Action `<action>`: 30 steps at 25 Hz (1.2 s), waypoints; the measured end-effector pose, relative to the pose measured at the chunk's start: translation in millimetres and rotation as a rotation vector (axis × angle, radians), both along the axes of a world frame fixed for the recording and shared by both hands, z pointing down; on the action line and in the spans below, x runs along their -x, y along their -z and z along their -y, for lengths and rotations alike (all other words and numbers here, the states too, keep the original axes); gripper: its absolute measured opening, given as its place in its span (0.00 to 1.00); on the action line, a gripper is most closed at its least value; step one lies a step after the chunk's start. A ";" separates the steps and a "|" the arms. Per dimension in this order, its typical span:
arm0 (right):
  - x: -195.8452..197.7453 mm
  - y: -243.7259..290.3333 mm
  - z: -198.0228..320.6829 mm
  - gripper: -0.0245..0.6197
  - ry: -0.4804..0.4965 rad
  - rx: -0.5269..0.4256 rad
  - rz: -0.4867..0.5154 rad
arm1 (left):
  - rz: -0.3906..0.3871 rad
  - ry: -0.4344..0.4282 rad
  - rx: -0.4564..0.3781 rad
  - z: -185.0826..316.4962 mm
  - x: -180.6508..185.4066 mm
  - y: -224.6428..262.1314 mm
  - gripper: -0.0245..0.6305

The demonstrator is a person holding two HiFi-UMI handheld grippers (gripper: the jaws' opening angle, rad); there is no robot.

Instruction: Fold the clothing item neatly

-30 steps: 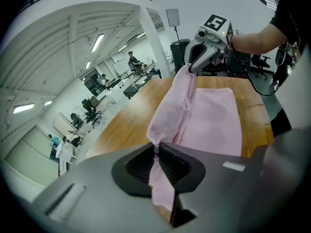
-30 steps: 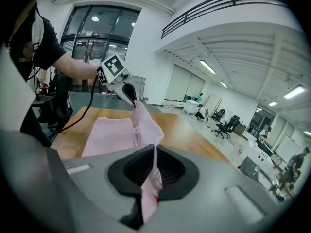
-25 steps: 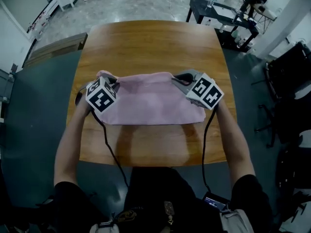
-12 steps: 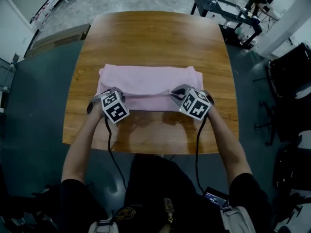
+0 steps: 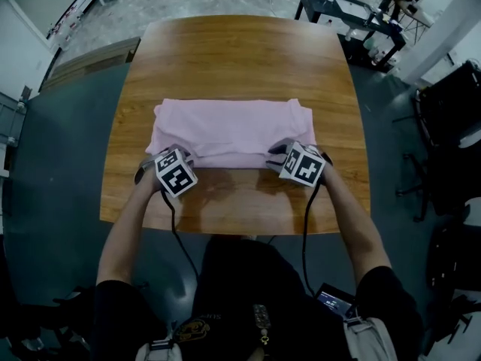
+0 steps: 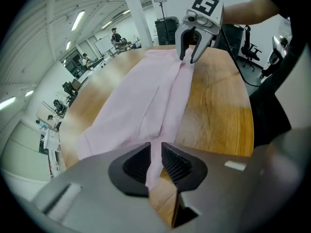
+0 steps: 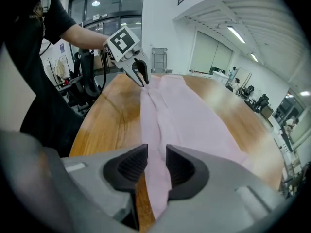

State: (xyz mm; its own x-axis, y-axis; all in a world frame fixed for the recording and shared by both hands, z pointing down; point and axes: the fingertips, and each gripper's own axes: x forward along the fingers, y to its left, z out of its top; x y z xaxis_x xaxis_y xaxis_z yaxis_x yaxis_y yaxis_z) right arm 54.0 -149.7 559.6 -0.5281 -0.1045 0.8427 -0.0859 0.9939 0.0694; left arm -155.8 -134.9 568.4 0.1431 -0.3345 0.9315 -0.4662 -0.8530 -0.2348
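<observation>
A pink garment (image 5: 229, 126) lies folded into a wide band across the wooden table (image 5: 240, 51). My left gripper (image 5: 179, 156) is at its near left corner and my right gripper (image 5: 278, 155) at its near right corner, both low on the cloth. In the left gripper view the near hem (image 6: 167, 101) runs between my left gripper's jaws (image 6: 155, 155), which have just been opening, the pads a little apart. In the right gripper view my right gripper (image 7: 156, 163) has also just been opening, its pads wider apart with the hem (image 7: 158, 125) lying loosely between them.
The table's near edge (image 5: 240, 232) runs just behind the grippers, with a strip of bare wood between it and the garment. Dark tables (image 5: 353, 21) and office chairs (image 5: 451, 126) stand on the floor to the right, away from the table.
Both grippers came down and toward the person, bringing the garment's edge over onto its near side. The cloth now lies flat as a folded band. The jaws have parted.
</observation>
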 end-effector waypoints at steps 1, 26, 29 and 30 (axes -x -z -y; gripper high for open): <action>-1.7 5.2 -1.2 0.20 -0.012 0.010 0.020 | -0.018 0.012 -0.007 0.6 0.6 7.1 0.16; -87.3 5.5 230.3 0.28 -0.731 0.070 0.134 | -0.073 0.432 -0.071 212.7 127.0 0.1 0.24; -92.0 -9.3 223.7 0.13 -0.742 0.128 0.073 | -0.072 0.385 -0.071 222.2 125.1 -6.1 0.17; -95.5 -11.7 220.7 0.07 -0.741 0.133 0.058 | -0.069 0.383 -0.052 220.3 125.0 -9.4 0.14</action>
